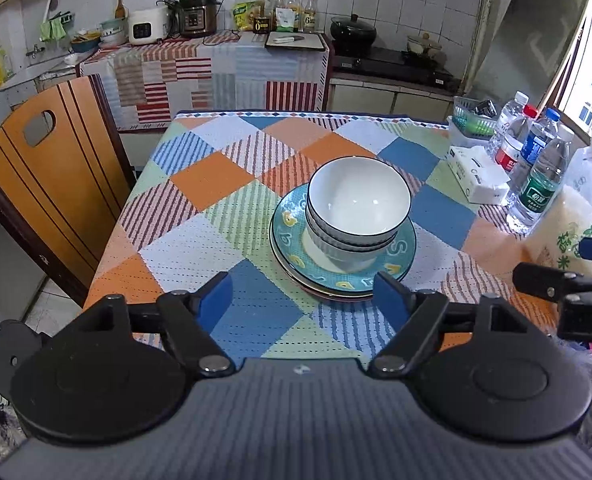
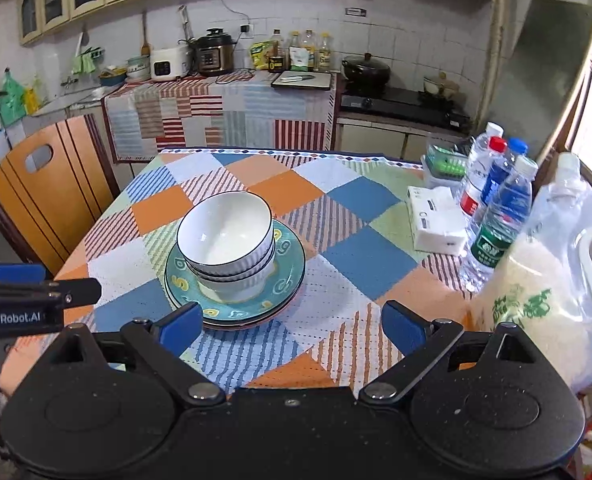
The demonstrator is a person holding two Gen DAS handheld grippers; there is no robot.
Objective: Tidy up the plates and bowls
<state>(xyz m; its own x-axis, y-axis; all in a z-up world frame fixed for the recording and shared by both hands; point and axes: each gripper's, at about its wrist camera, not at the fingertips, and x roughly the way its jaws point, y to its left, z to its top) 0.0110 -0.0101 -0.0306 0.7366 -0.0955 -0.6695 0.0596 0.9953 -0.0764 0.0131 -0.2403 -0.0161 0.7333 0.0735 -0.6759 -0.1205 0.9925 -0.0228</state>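
White bowls (image 1: pixel 358 208) nested on plates (image 1: pixel 292 236); L tongs (image 1: pixel 302 298), R tongs (image 2: pixel 292 326) wide, empty.

I see the bowls (image 1: pixel 358 204) nested one inside another, upright, white inside with a thin dark rim and fine dark ribbing on the outer wall. At least two rims show; I cannot tell whether a third sits beneath. They stand on the top plate (image 1: pixel 292 220), a teal one with yellow and white letter-like shapes round its border, and sit a little toward its far side. Under it I make out the edges of more plates, one pinkish at the bottom. The whole stack (image 2: pixel 236 268) rests near the middle of the bench, on the patchwork cloth.
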